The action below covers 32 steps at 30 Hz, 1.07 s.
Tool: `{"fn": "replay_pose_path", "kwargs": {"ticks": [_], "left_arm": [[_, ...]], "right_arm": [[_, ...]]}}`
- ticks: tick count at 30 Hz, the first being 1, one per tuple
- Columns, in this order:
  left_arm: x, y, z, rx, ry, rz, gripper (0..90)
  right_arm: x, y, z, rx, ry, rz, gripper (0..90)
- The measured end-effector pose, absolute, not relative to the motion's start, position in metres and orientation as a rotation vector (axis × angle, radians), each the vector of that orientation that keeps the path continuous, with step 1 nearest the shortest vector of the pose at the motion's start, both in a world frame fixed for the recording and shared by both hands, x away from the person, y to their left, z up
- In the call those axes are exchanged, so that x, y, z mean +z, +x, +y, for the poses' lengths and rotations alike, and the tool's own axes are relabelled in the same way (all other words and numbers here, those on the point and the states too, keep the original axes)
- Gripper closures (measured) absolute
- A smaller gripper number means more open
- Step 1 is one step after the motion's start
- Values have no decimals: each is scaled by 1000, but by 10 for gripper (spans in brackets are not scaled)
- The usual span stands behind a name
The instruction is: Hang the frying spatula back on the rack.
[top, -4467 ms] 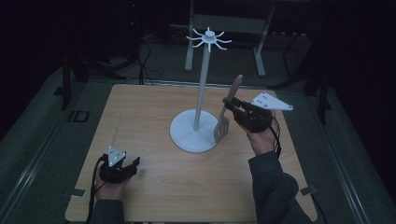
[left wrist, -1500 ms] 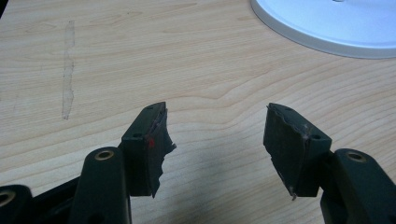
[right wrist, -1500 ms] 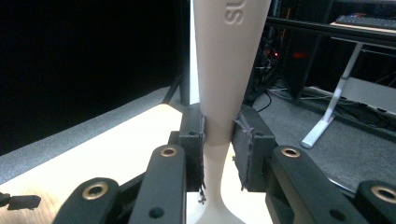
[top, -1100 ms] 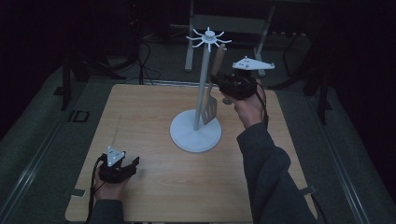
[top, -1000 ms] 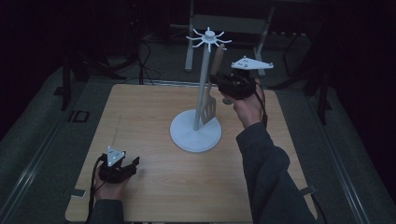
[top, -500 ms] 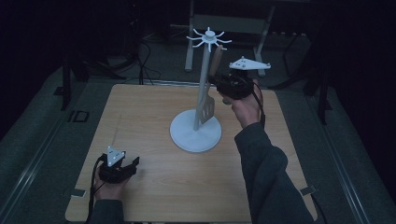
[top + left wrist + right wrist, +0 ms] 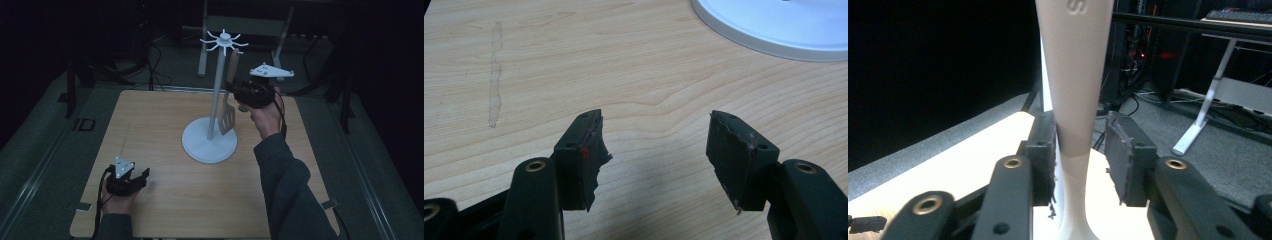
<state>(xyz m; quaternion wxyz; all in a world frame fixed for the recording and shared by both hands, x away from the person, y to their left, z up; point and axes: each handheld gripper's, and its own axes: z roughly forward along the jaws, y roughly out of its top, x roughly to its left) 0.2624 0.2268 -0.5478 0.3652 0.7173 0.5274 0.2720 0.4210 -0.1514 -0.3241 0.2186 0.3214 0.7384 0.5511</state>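
Observation:
A white stand (image 7: 215, 100) with a round base and a ring of hooks (image 7: 224, 40) at its top rises from the middle of the wooden table (image 7: 150, 125). A slotted spatula (image 7: 227, 120) hangs upright beside the pole, its handle top up at the hooks. My right gripper (image 7: 231, 90) is level with the handle. The handle (image 7: 1075, 75) passes between its jaws, which have just been opening, and a gap shows beside the right pad. My left gripper (image 7: 142, 176) rests open and empty near the table's front left (image 7: 656, 150).
The stand's white base (image 7: 774, 25) lies ahead of the left gripper to the right. Beyond the table's far edge are dark floor, cables and the legs of a white desk (image 7: 240, 25). A faint scratch (image 7: 495, 75) marks the wood.
Since the oldest frame the right hand has lifted the spatula from low at the stand's right up to the hooks. In the last second the hand stayed put. The left gripper has not moved.

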Motion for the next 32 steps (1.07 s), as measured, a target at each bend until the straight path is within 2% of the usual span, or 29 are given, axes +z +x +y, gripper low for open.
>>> {"fn": "replay_pose_path", "kwargs": {"ticks": [8, 12, 25, 32], "left_arm": [[-548, 262, 227, 702, 1842, 1356, 401], [-547, 262, 227, 701, 1842, 1356, 401], [-548, 262, 227, 701, 1843, 1357, 400], [-548, 263, 227, 702, 1841, 1357, 400]], "right_arm": [[-322, 417, -155, 1504, 888, 2022, 487], [-322, 414, -156, 1477, 888, 2023, 435], [-333, 399, -176, 1424, 958, 2020, 402], [-363, 385, -197, 1416, 1011, 2059, 405]]}}
